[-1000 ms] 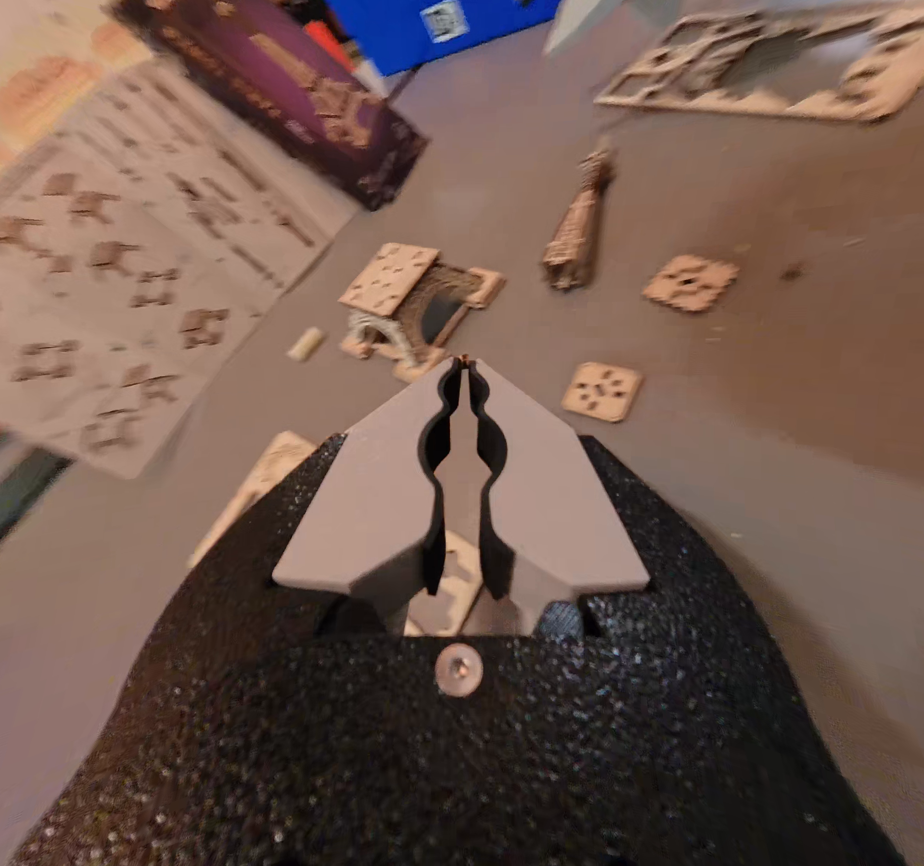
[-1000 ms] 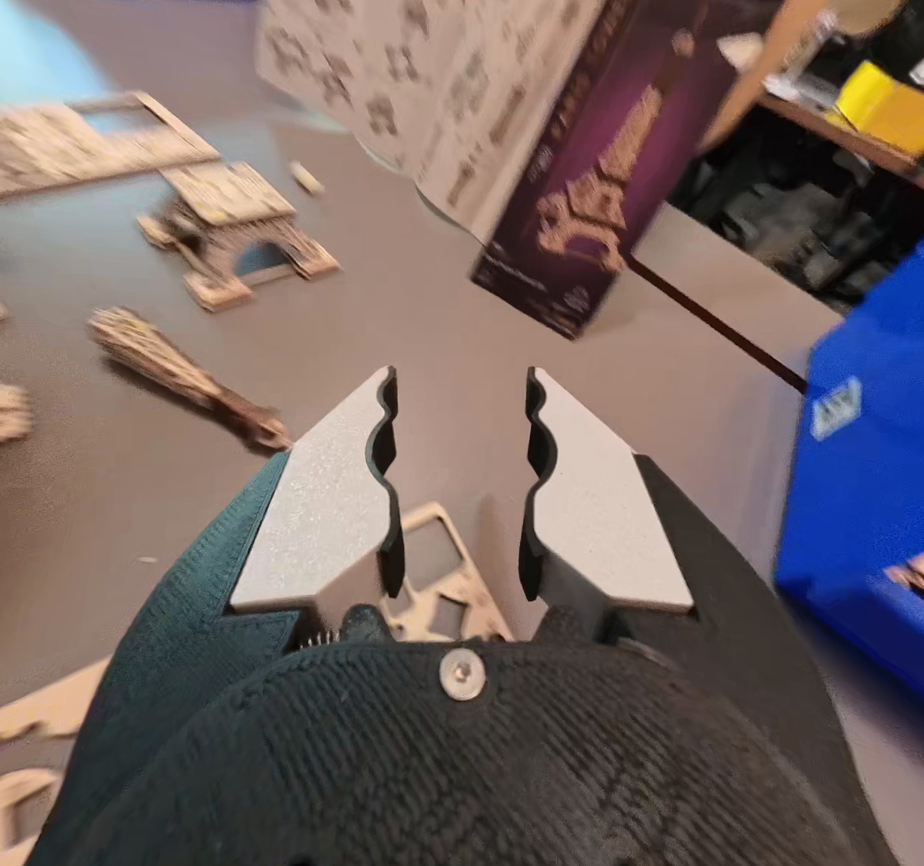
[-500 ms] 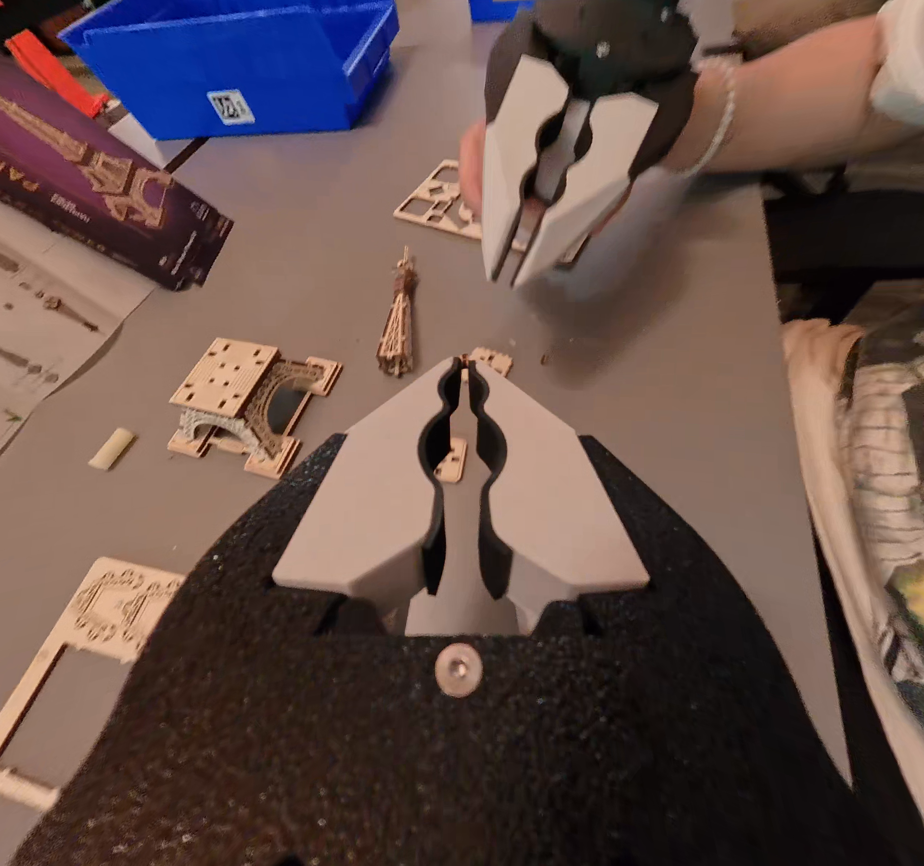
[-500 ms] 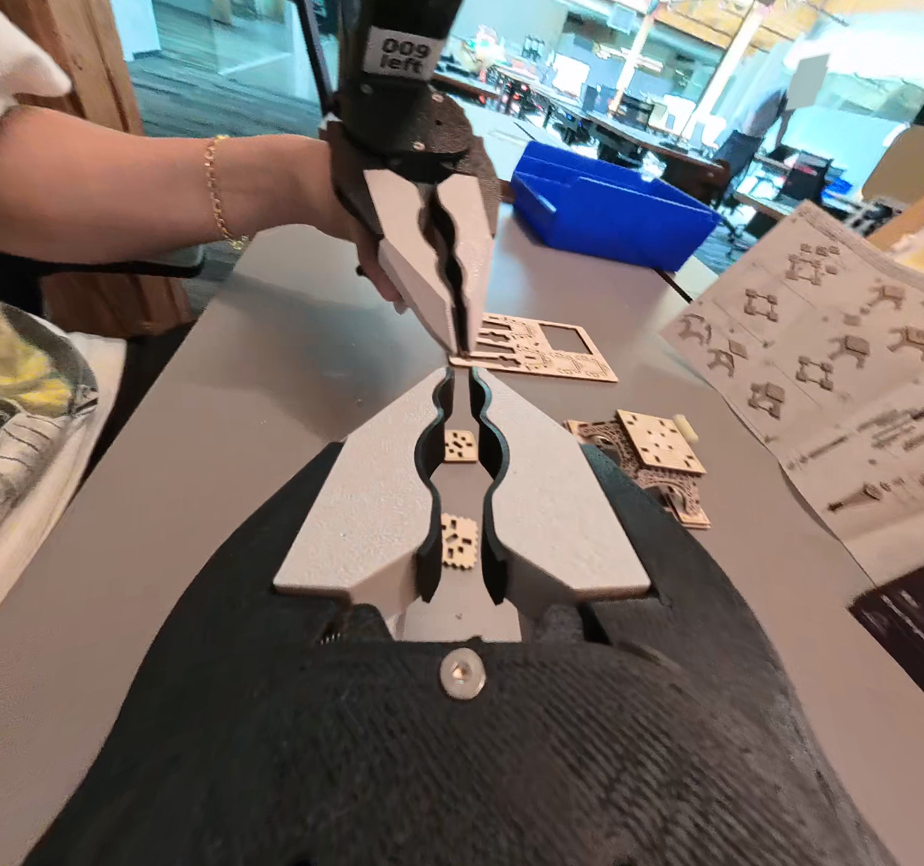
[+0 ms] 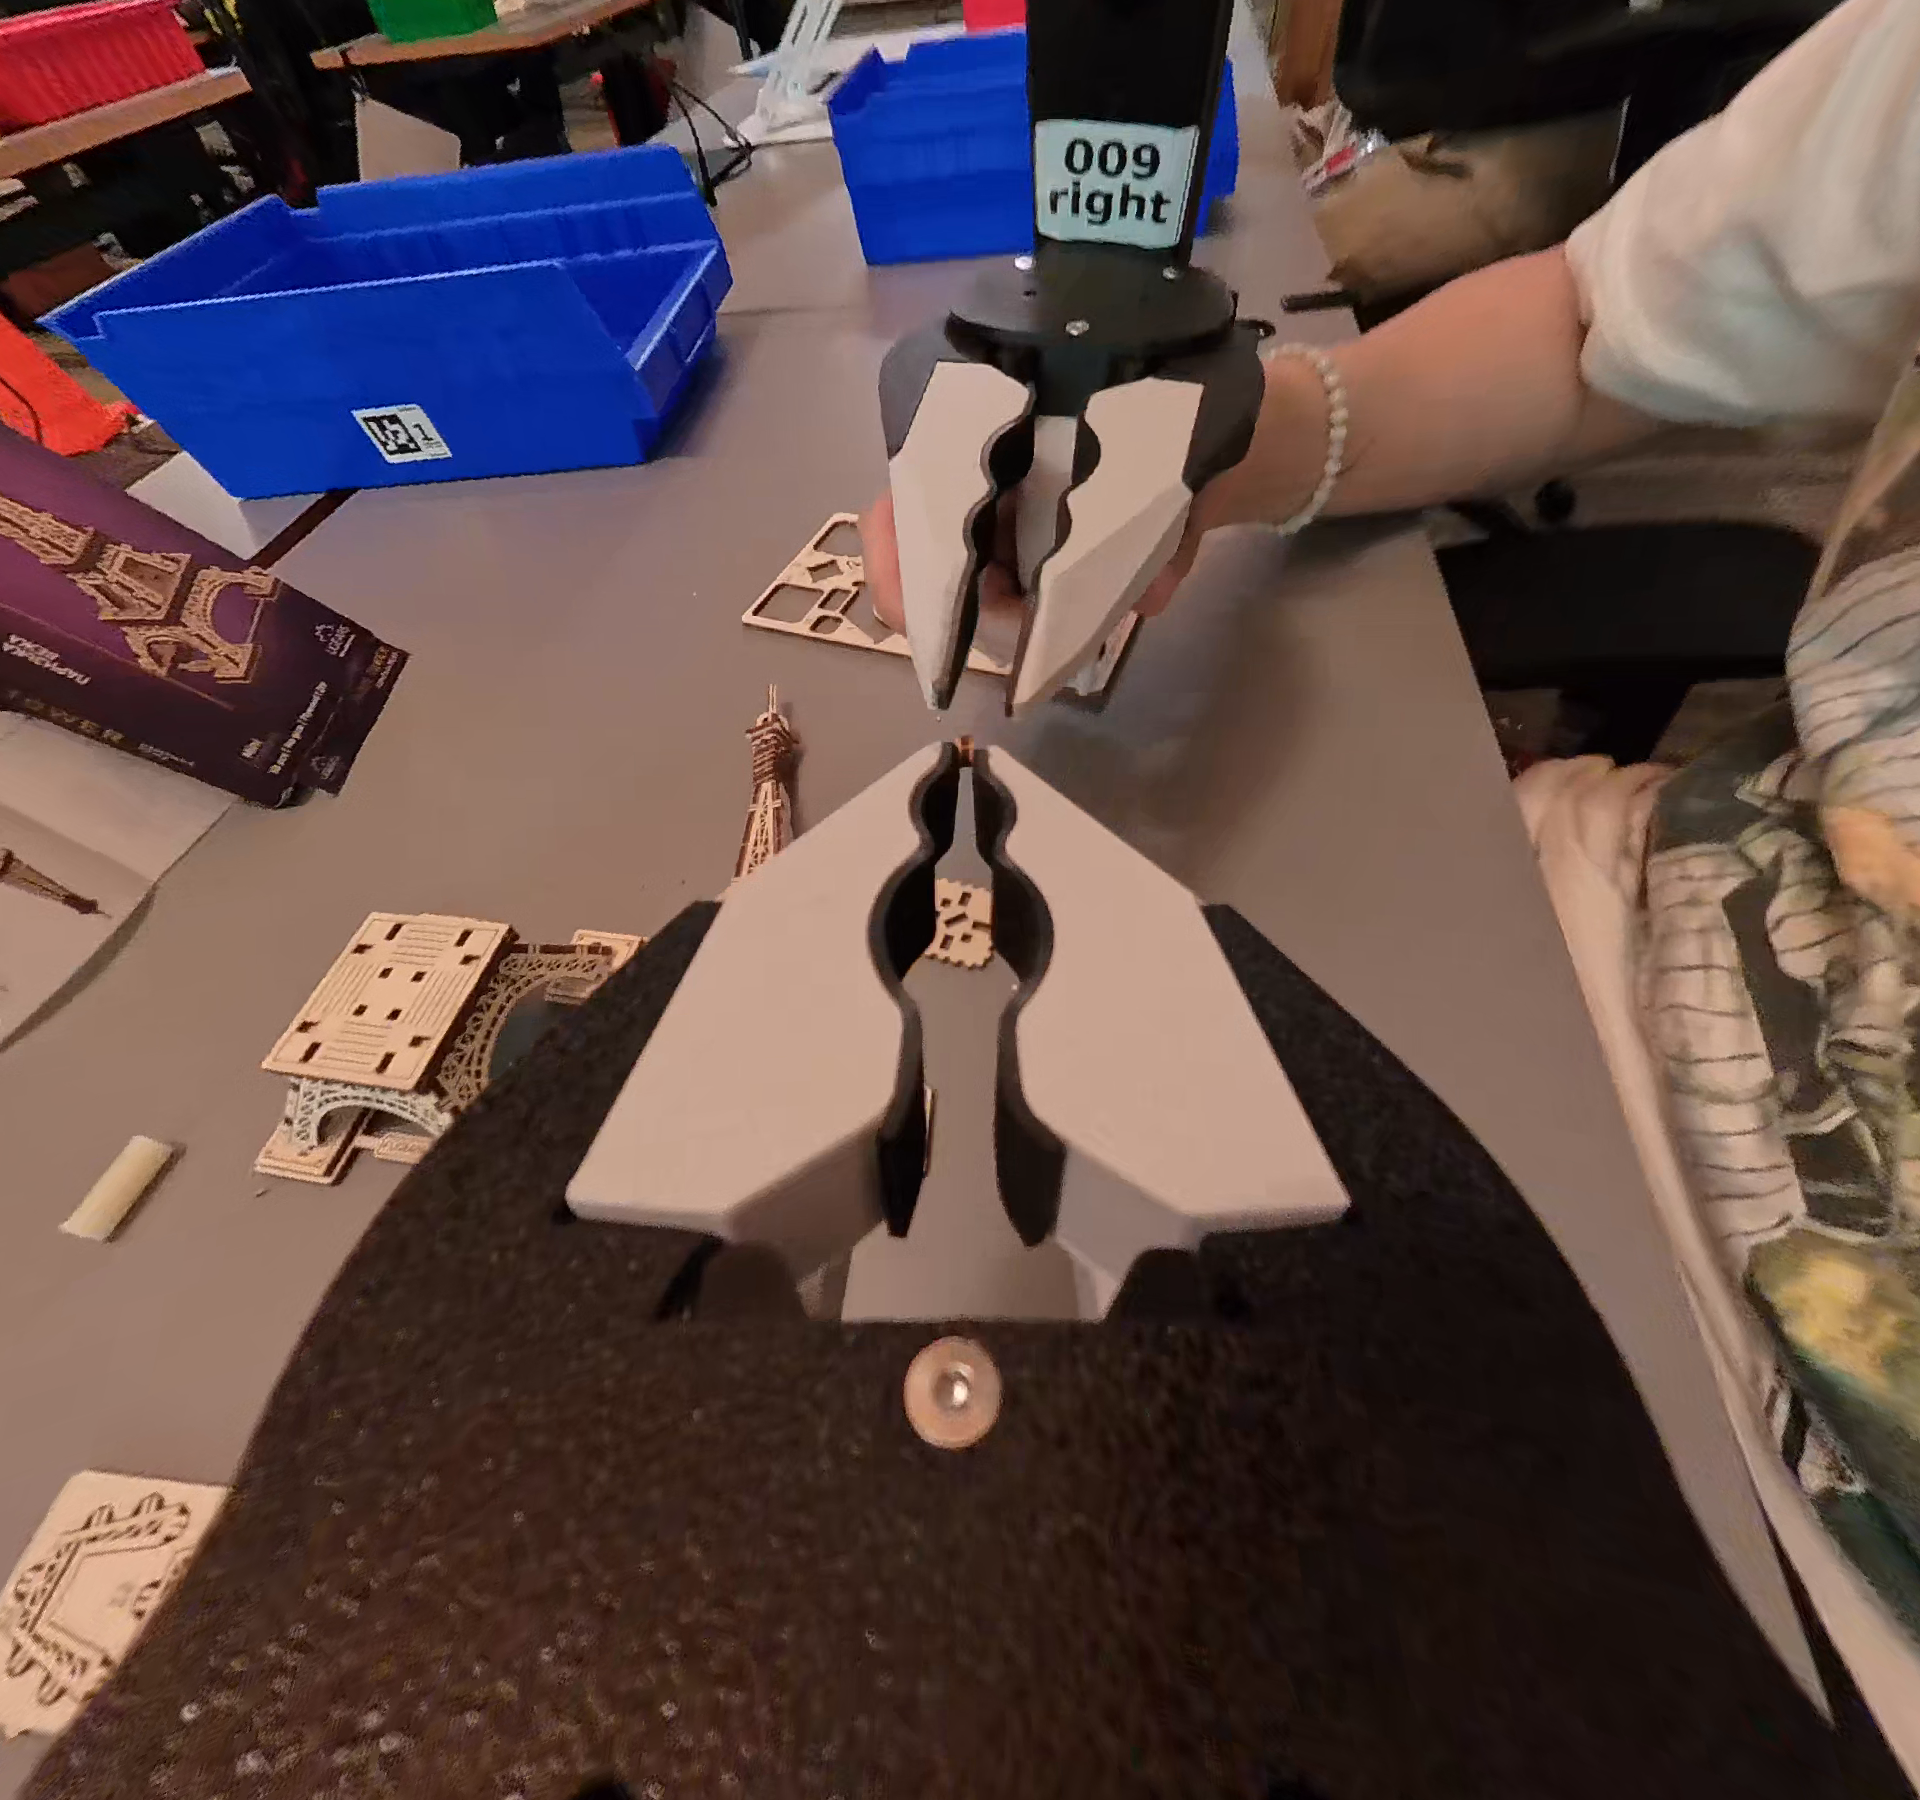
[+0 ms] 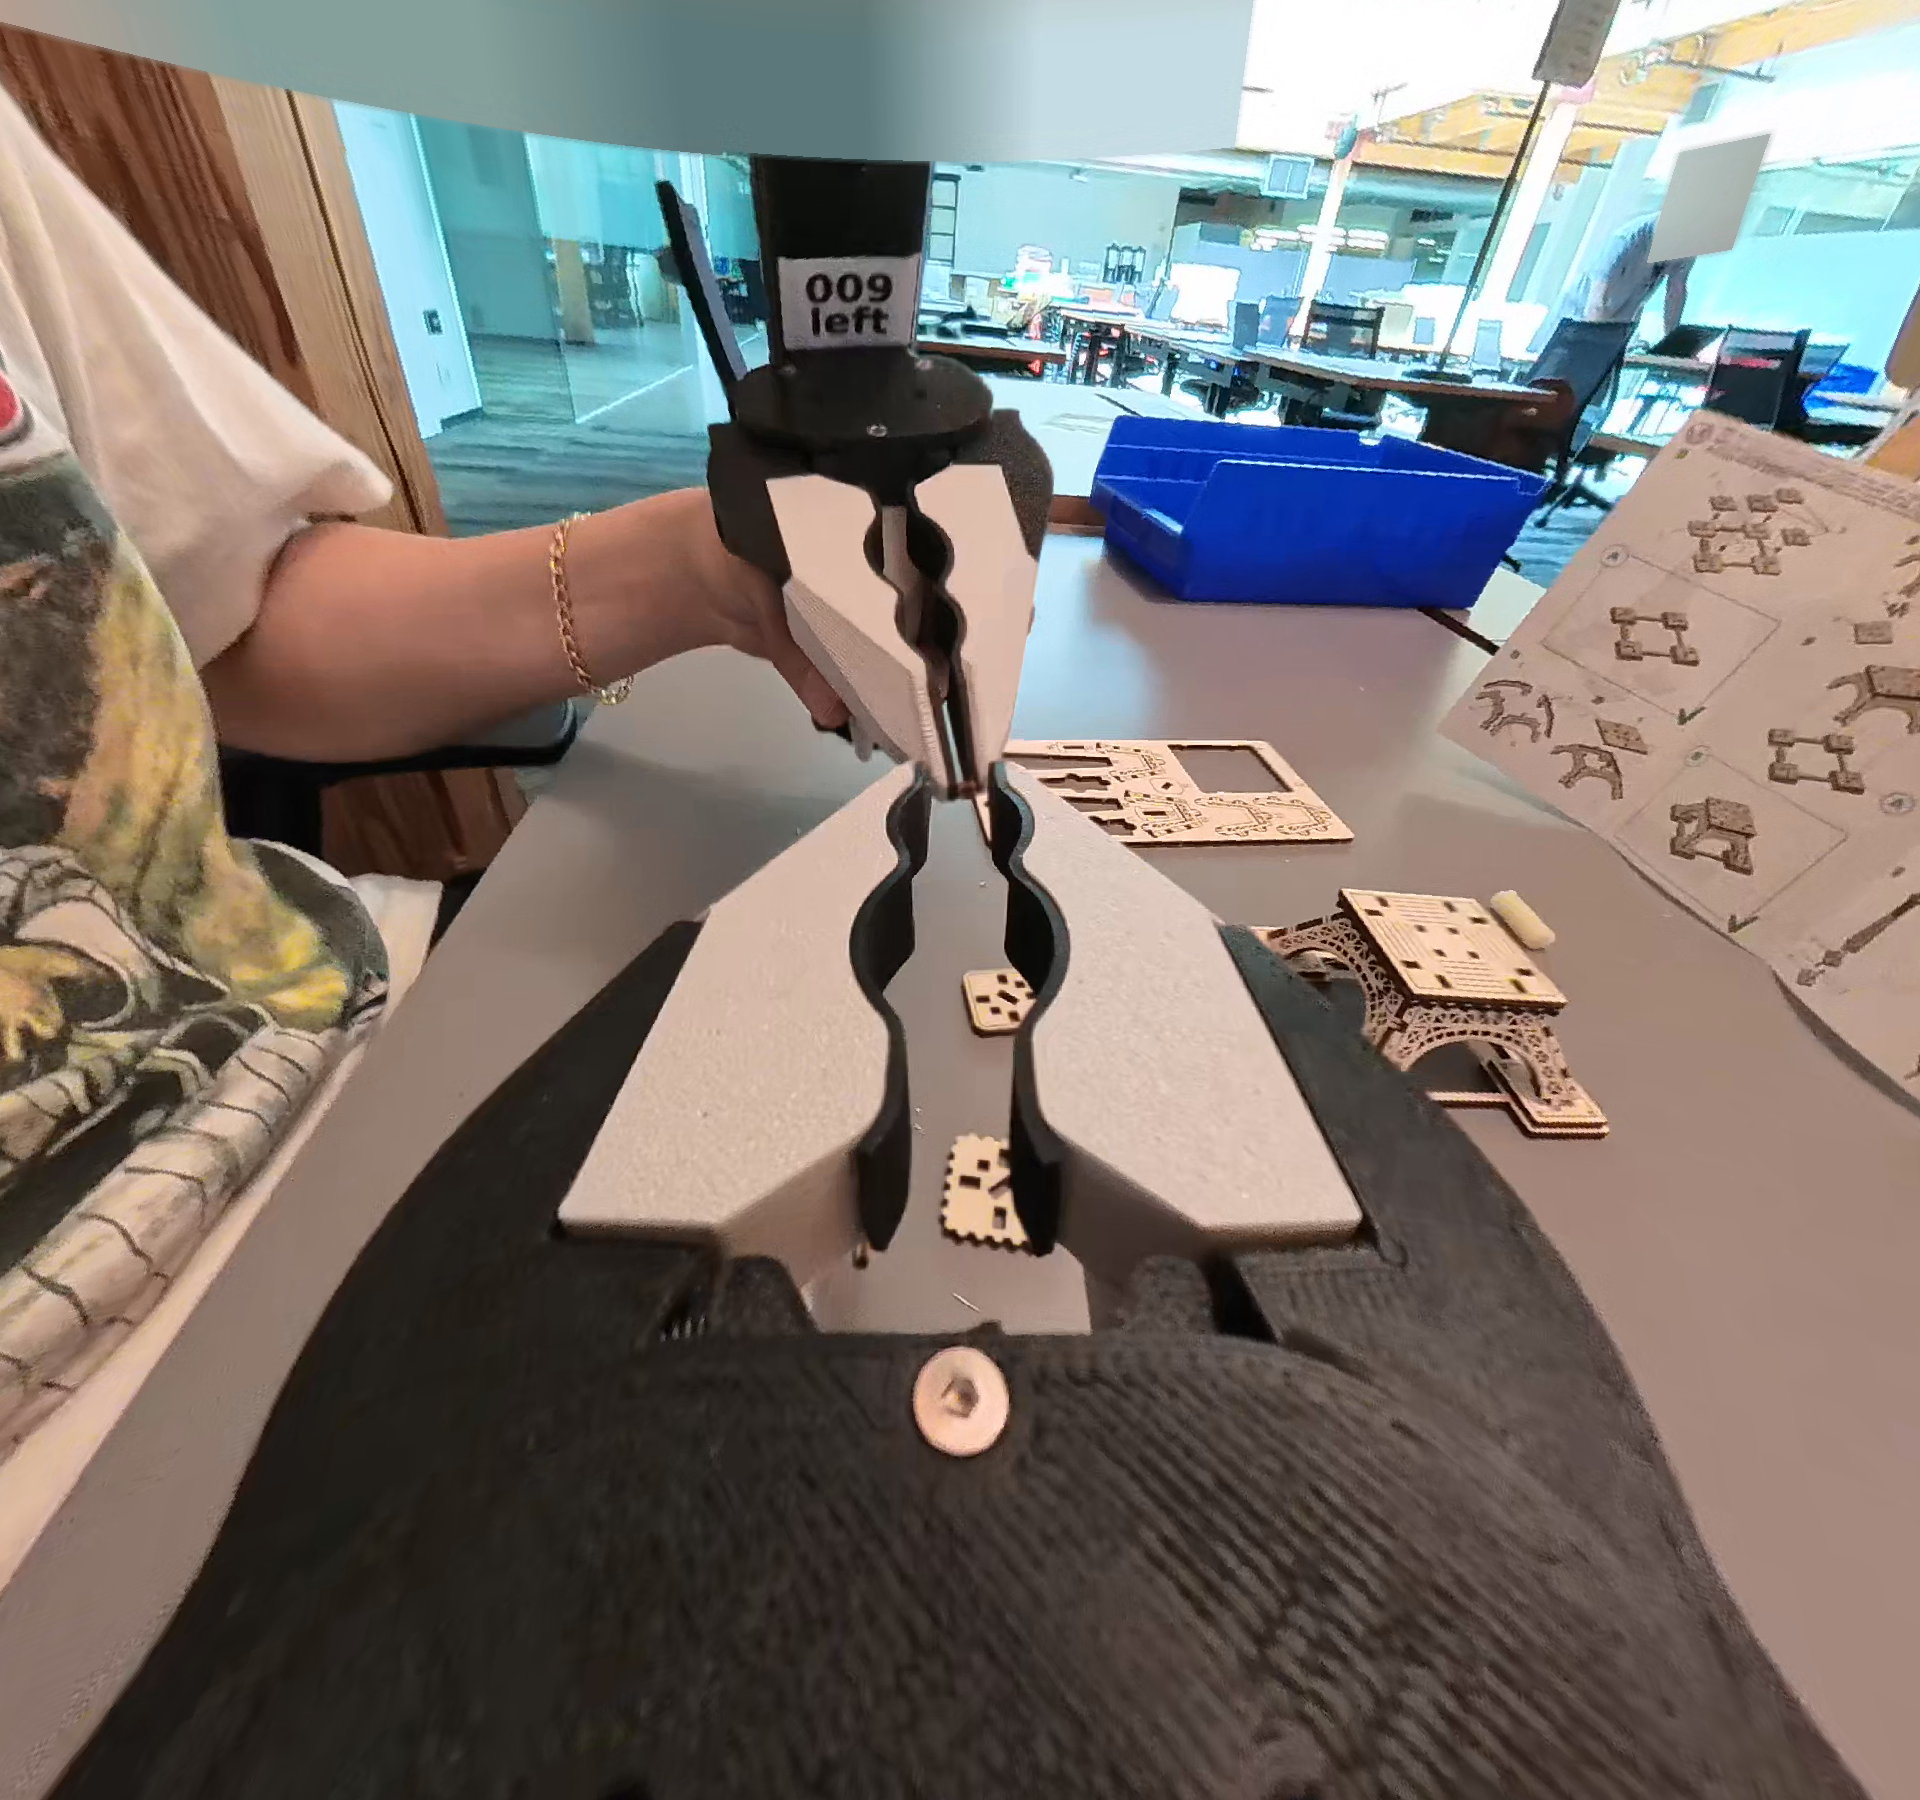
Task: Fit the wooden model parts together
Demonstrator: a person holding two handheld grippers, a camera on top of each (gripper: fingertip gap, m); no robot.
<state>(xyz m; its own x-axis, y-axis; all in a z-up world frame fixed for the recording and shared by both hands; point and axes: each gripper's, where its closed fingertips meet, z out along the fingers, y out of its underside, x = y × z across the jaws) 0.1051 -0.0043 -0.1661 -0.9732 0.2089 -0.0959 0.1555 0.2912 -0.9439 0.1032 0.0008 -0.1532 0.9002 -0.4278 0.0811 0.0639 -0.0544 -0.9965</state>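
Now the left claw is clenched on what seems a tiny wooden piece, tip to tip with the right claw, slightly parted and empty. Below, near the bench's middle, lie two wooden squares beside the tower base.

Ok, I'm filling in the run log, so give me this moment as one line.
left gripper: shut on small wooden part | right gripper: open, tips by part | tower base, spire: on table
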